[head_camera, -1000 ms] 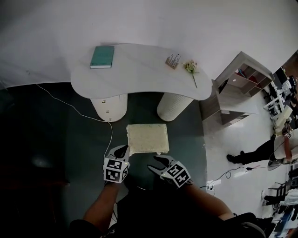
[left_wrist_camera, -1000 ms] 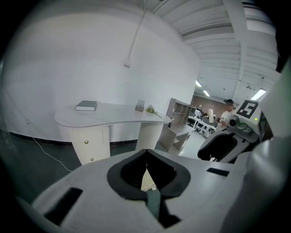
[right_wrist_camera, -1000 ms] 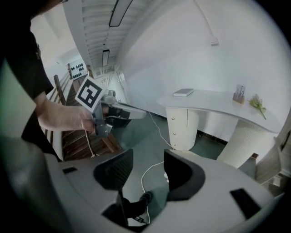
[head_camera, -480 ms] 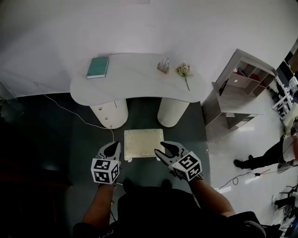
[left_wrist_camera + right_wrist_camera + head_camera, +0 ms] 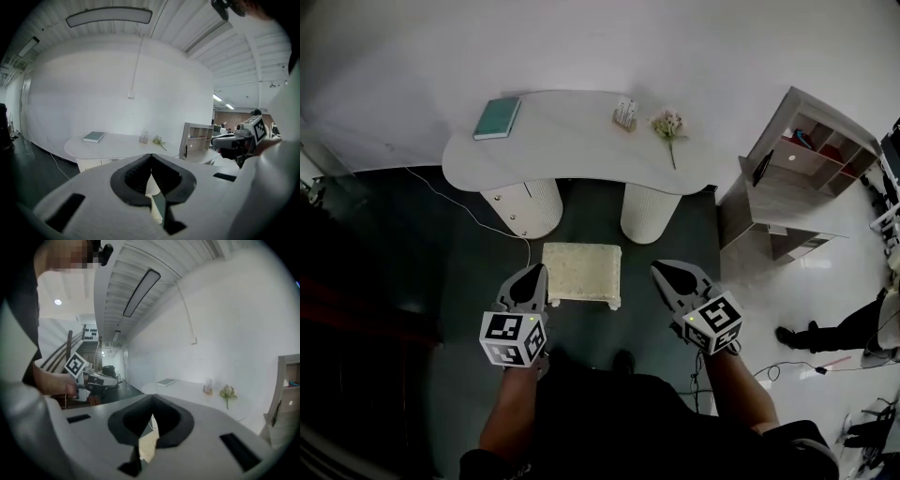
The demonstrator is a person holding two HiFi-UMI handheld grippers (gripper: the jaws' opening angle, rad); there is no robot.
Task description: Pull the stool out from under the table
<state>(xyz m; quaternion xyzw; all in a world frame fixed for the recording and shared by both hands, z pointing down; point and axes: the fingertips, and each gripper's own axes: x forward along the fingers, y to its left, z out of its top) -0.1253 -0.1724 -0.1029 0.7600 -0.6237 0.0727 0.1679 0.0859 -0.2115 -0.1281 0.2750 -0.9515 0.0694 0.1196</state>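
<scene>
The cream square-topped stool (image 5: 581, 272) stands on the dark floor just in front of the white table's (image 5: 572, 141) two round legs, out from under the top. My left gripper (image 5: 535, 272) hovers at the stool's left edge, shut and empty. My right gripper (image 5: 662, 270) is to the right of the stool, clear of it, also shut with nothing between its jaws. In the left gripper view the jaws (image 5: 151, 158) meet, and the table (image 5: 117, 143) lies beyond. The right gripper view shows its jaws (image 5: 151, 417) touching, with a sliver of the stool (image 5: 149, 445) below.
On the table lie a teal book (image 5: 497, 118), a small holder (image 5: 625, 114) and a flower sprig (image 5: 668, 127). A white cable (image 5: 478, 217) runs across the floor to the left leg. A grey shelf unit (image 5: 797, 178) stands at the right; a person (image 5: 848, 330) is beyond it.
My right gripper has swung right, away from the stool's front edge, and its jaws have shut. My left gripper has come off the stool's corner to its left side.
</scene>
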